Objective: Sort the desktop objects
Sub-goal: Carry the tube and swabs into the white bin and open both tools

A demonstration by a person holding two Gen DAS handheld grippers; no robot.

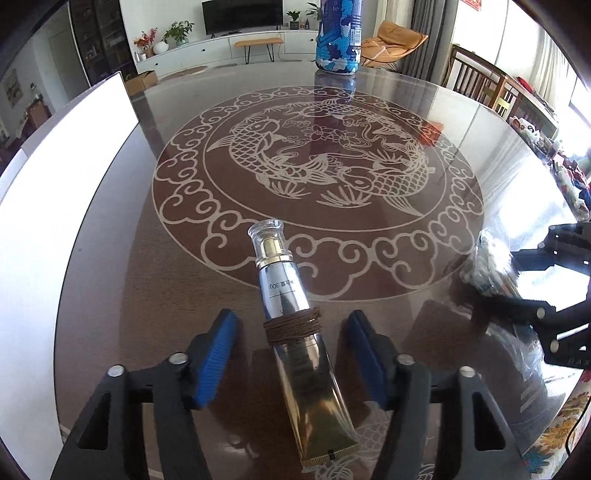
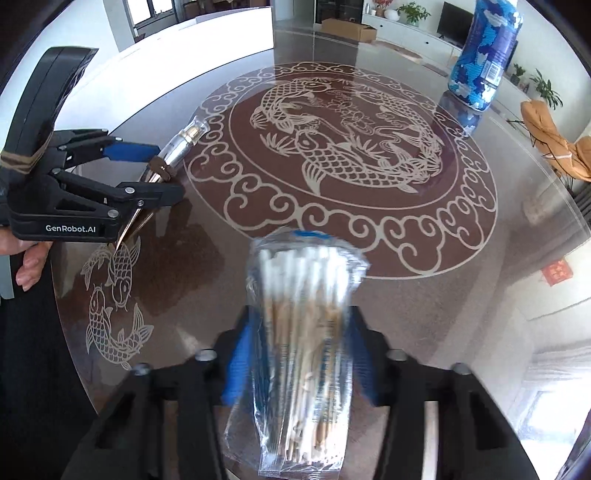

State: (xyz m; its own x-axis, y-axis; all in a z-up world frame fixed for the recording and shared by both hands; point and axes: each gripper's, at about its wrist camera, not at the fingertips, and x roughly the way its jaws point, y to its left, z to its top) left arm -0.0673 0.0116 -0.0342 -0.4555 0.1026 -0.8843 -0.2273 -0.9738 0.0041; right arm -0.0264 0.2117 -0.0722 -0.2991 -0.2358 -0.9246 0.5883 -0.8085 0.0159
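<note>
Glass table point(image 1: 369, 288): dark brown round top under glass, with a pale carp and cloud pattern in the middle; it is very reflective and probably slippery.
White board point(image 1: 55, 184): a large white surface at the left edge of the table; I cannot tell what it is for.
Blue can point(image 1: 339, 35): patterned blue and white, it stands upright at the far side of the table, well apart from both tools.
Left gripper point(image 1: 291, 363): its blue pads stand wide apart, one on each side of the tube, and neither pad touches it; the tool holds nothing.
Right gripper point(image 2: 301, 354): the picture is blurred here; the pads seem to press the pack from both sides, so I judge that it has the pack in its grip.
Cosmetic tube point(image 1: 295, 325): silver and gold, with a clear cap and a brown cord wound around the middle; it lies flat on the glass between the left pads, cap pointing away.
Cotton swab pack point(image 2: 303, 332): a clear bag of wooden swabs, white tips pointing forward.
Step in hand: probably the pick of the tube.
How to do it well: close near the cord, where the body is round and firm, and squeeze gently, because the flat end is soft.
</note>
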